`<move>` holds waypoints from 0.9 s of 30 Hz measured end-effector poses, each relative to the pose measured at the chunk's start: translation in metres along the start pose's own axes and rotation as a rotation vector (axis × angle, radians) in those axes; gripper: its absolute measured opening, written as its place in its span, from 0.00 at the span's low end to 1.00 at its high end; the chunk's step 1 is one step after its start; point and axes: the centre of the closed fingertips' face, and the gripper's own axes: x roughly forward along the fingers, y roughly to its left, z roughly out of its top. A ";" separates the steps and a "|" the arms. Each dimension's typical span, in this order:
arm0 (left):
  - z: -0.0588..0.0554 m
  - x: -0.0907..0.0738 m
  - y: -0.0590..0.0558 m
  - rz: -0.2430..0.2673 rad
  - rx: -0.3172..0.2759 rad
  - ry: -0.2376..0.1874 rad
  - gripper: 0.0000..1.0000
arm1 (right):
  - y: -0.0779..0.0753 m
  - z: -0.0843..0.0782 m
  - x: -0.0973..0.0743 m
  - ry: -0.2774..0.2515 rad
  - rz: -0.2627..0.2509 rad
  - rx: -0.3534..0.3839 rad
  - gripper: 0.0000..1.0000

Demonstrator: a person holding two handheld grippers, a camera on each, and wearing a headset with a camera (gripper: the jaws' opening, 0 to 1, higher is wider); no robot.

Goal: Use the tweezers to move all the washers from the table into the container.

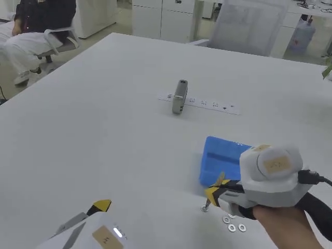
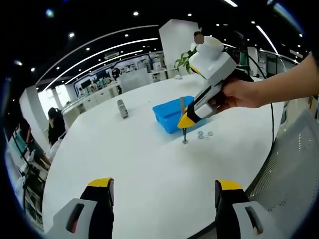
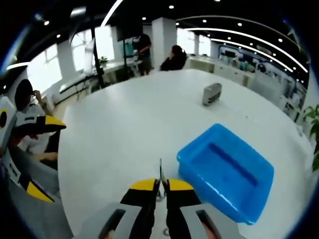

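Note:
My right gripper (image 1: 213, 193) is shut on thin metal tweezers (image 3: 160, 172), whose tips point down at the table (image 1: 104, 135) just in front of the blue container (image 1: 223, 158). Three small washers (image 1: 232, 224) lie on the table beside the tweezers, under the gripper body. Whether a washer sits between the tweezer tips I cannot tell. In the left gripper view the right gripper (image 2: 188, 118), the tweezers (image 2: 184, 135), the washers (image 2: 204, 134) and the container (image 2: 172, 113) are ahead. My left gripper (image 2: 164, 196) stands wide open and holds nothing, low at the near left (image 1: 98, 207).
A white power strip (image 1: 199, 102) with a grey block (image 1: 180, 96) on it lies at mid-table, beyond the container. A seated person (image 1: 36, 21) is off the far left corner, an office chair (image 1: 249, 26) behind the far edge.

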 end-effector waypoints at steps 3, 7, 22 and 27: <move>0.000 0.000 0.001 0.006 -0.002 -0.002 0.85 | -0.002 0.000 -0.001 -0.034 -0.034 0.017 0.03; 0.000 0.000 0.001 0.007 -0.002 0.000 0.85 | -0.006 -0.002 -0.004 -0.114 -0.084 0.051 0.02; 0.001 -0.001 -0.002 -0.003 0.016 -0.004 0.85 | -0.017 0.019 -0.028 -0.140 -0.058 0.098 0.02; 0.000 0.000 -0.002 -0.002 0.019 0.002 0.86 | -0.023 0.033 -0.039 -0.160 -0.087 0.048 0.02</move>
